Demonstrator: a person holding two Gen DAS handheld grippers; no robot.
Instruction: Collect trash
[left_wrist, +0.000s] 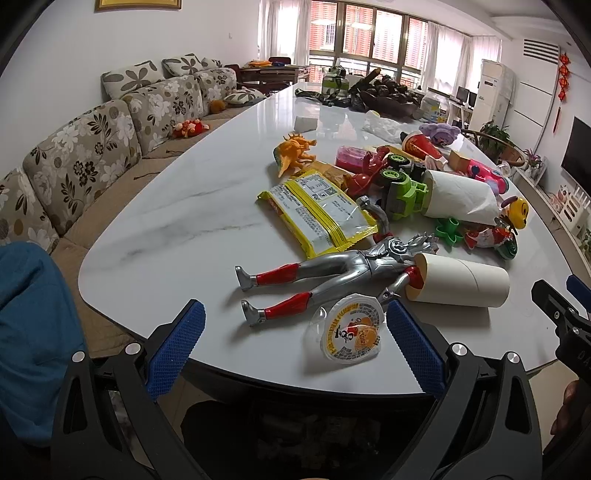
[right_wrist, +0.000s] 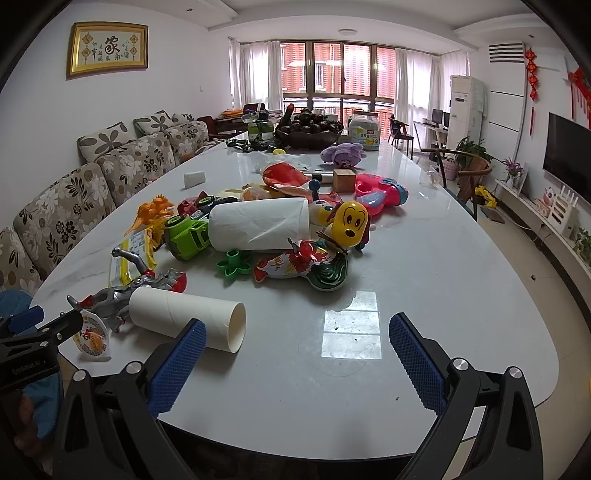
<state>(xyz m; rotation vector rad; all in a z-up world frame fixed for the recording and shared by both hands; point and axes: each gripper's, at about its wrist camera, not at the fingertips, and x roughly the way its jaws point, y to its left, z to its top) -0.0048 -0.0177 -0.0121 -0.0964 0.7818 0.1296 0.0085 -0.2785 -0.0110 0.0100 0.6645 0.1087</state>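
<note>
A white marble table (left_wrist: 166, 206) holds toys mixed with trash. An empty jelly cup (left_wrist: 351, 330) with an orange-printed lid lies at the near edge, just ahead of my open left gripper (left_wrist: 295, 339). A bare cardboard tube (left_wrist: 461, 280) lies to its right; in the right wrist view the tube (right_wrist: 184, 319) lies just left of my open, empty right gripper (right_wrist: 295, 354). A yellow snack wrapper (left_wrist: 317, 214) lies flat farther in. A paper towel roll (right_wrist: 258, 223) lies in the pile. A crumpled plastic bag (left_wrist: 384, 127) sits farther back.
A silver and red action figure (left_wrist: 332, 267) lies between cup, tube and wrapper. A green toy truck (left_wrist: 404, 192), orange dinosaur (left_wrist: 295, 149), tin rooster (right_wrist: 306, 267), yellow dog toy (right_wrist: 349, 221) and pink toy (right_wrist: 382, 194) crowd the middle. A floral sofa (left_wrist: 85, 158) runs along the left.
</note>
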